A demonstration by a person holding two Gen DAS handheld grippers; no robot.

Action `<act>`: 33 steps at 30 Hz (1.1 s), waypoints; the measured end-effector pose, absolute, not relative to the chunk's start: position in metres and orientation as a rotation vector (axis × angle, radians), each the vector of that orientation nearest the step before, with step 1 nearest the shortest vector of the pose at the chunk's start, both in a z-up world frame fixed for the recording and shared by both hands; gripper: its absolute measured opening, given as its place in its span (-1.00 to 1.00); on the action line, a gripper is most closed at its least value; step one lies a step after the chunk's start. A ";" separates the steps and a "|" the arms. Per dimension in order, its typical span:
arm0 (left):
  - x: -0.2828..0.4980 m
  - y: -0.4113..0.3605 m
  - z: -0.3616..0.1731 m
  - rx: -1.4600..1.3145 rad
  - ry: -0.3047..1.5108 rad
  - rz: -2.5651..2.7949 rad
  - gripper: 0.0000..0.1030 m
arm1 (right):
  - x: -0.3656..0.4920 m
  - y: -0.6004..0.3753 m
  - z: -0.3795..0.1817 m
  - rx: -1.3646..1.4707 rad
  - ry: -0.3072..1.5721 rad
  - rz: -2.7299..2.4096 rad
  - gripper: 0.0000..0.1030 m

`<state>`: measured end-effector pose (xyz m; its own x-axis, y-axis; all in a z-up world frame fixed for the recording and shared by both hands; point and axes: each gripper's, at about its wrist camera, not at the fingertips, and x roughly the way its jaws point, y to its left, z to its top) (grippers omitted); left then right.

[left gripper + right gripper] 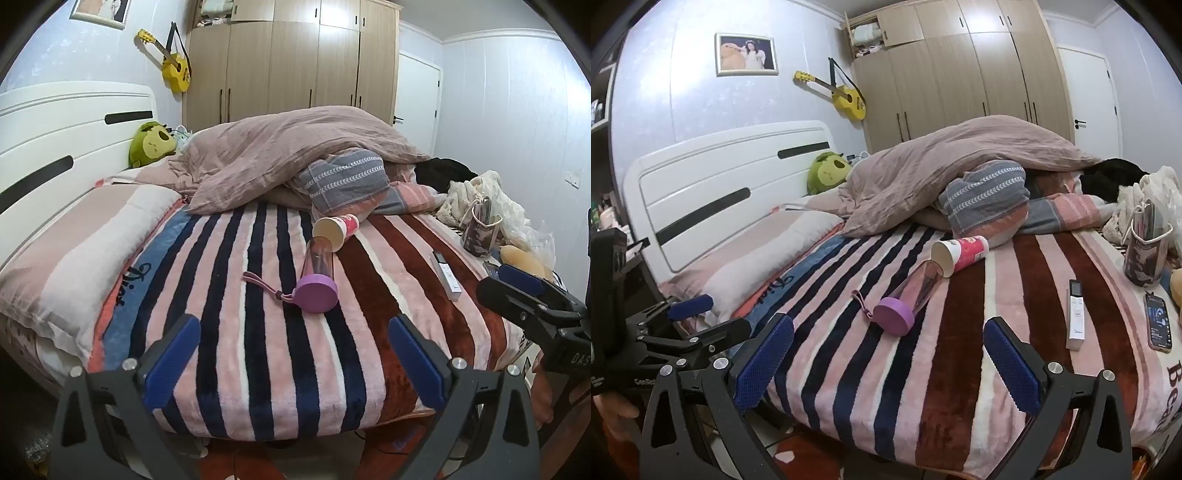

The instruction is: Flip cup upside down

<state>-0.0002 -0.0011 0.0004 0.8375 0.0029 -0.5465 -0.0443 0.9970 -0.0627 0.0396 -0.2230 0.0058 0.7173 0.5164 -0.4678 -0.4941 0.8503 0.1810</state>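
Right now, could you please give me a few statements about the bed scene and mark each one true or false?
1. The paper cup lies on its side on the striped blanket. True.
2. The clear bottle's purple lid is off and lies apart from it. False: the lid is on the clear bottle, which lies on its side.
3. The right gripper is open and holds nothing. True.
4. The left gripper is shut on the cup. False: it is open, short of both cup and bottle.
5. The white remote lies on the blanket between the bottle and the phone. True.
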 end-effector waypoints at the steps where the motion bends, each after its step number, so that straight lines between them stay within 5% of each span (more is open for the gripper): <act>1: -0.001 -0.001 0.001 -0.075 0.577 0.023 0.96 | 0.039 -0.223 0.006 0.043 0.529 0.560 1.00; 33: 0.006 -0.004 -0.004 -0.076 0.585 0.018 0.96 | 0.031 -0.224 0.010 0.060 0.522 0.564 1.00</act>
<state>0.0056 -0.0038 -0.0037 0.8339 -0.0044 -0.5519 -0.0385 0.9971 -0.0661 0.0313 -0.2242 0.0102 0.7193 0.5244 -0.4557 -0.4945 0.8472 0.1943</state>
